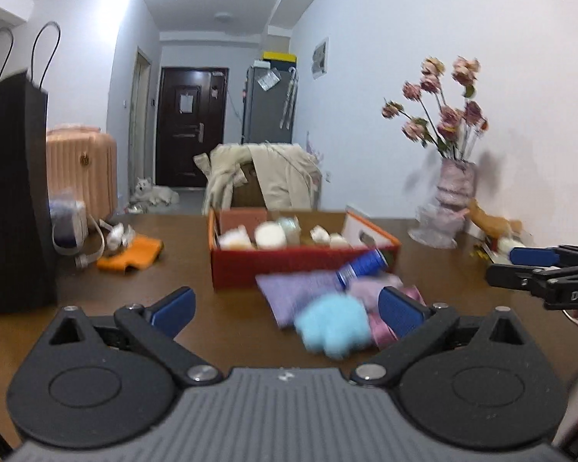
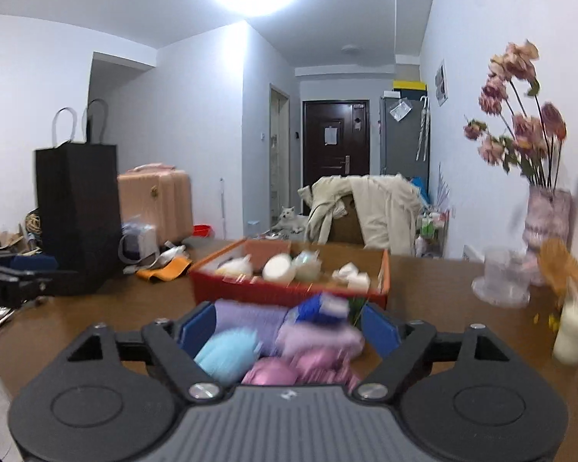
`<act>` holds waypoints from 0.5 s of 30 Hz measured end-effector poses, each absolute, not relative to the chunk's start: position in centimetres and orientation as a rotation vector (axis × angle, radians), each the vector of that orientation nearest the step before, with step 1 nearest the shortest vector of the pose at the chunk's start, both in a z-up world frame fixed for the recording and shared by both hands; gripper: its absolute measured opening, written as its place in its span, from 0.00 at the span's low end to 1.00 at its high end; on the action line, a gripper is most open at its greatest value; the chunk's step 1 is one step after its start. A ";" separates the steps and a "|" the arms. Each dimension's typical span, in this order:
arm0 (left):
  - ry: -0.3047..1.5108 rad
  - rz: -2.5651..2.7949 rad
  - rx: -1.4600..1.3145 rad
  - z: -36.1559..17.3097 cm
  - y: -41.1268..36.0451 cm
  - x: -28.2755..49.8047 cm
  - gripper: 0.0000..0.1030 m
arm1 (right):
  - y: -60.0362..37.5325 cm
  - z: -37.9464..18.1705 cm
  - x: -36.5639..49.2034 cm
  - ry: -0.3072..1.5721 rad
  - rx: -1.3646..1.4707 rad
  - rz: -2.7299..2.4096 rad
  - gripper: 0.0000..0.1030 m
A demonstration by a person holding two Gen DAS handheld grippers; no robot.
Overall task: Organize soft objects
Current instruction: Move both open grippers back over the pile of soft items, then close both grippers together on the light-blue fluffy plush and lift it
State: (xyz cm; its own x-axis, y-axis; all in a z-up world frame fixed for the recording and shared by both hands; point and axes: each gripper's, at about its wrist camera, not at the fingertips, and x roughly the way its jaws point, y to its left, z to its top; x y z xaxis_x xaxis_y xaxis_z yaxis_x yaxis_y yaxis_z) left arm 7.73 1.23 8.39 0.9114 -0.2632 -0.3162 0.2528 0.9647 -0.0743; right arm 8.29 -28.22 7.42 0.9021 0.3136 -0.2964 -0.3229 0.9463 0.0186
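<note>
A pile of soft things lies on the brown table (image 1: 227,308) in front of a red box (image 1: 289,265): a lilac cloth (image 1: 293,288), a light blue fluffy piece (image 1: 333,325), pink soft pieces (image 1: 377,292) and a blue can (image 1: 360,265). My left gripper (image 1: 287,310) is open and empty, just left of the pile. My right gripper (image 2: 289,329) is open above the same pile: light blue piece (image 2: 227,354), lilac cloth (image 2: 250,319), pink pieces (image 2: 316,346). Its jaws stand either side, holding nothing. The right gripper also shows in the left wrist view (image 1: 535,265).
The red box (image 2: 289,288) holds several white items (image 2: 279,269). A black paper bag (image 1: 13,192) stands at the left, an orange cloth (image 1: 131,256) beside it. A vase of pink flowers (image 1: 452,188), a clear cup (image 2: 503,277) and a white bottle (image 2: 572,331) stand at the right.
</note>
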 end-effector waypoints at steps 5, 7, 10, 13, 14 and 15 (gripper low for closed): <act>0.350 -0.278 -0.009 8.0 0.5 8.0 1.00 | -27.3 6.1 7.1 0.353 -0.089 0.343 0.81; 0.360 -0.281 -0.016 7.7 0.2 8.5 1.00 | -27.3 5.8 7.4 0.357 -0.073 0.340 0.81; 0.396 -0.291 -0.015 6.9 -0.1 9.6 1.00 | -27.3 5.4 8.2 0.370 -0.054 0.336 0.79; 0.452 -0.282 -0.033 5.8 -0.7 11.5 1.00 | -27.8 4.9 10.0 0.400 0.007 0.343 0.77; 0.473 -0.272 -0.037 5.3 -1.0 12.3 1.00 | -27.9 4.7 10.7 0.409 0.017 0.347 0.76; 0.490 -0.270 -0.041 4.8 -1.3 13.2 1.00 | -27.7 4.4 11.5 0.420 0.025 0.354 0.73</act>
State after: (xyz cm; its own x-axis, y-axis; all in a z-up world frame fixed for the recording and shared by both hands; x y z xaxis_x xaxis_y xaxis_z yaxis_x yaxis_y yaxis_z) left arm 13.24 -1.28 4.82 0.8478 -0.2657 -0.4589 0.2462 0.9637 -0.1030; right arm 11.51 -27.71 4.45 0.8528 0.3418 -0.3949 -0.3314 0.9385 0.0965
